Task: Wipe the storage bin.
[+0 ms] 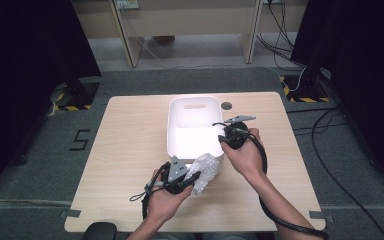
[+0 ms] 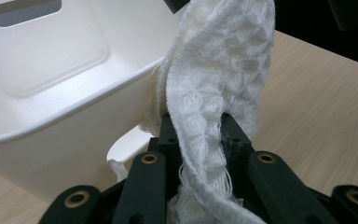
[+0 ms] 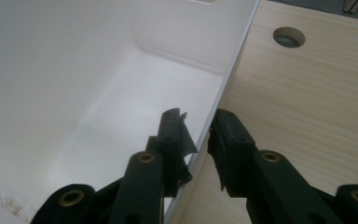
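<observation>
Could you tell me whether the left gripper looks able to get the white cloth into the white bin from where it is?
Probably yes. The left gripper is shut on the white cloth right at the near wall of the white bin, whose top is open; the right gripper straddles only the side wall.

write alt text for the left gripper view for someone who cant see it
The left claw is shut on a white knitted cloth, which rises between its black jaws. A white plastic bin sits just behind it to the left, on a light wooden table.
</observation>
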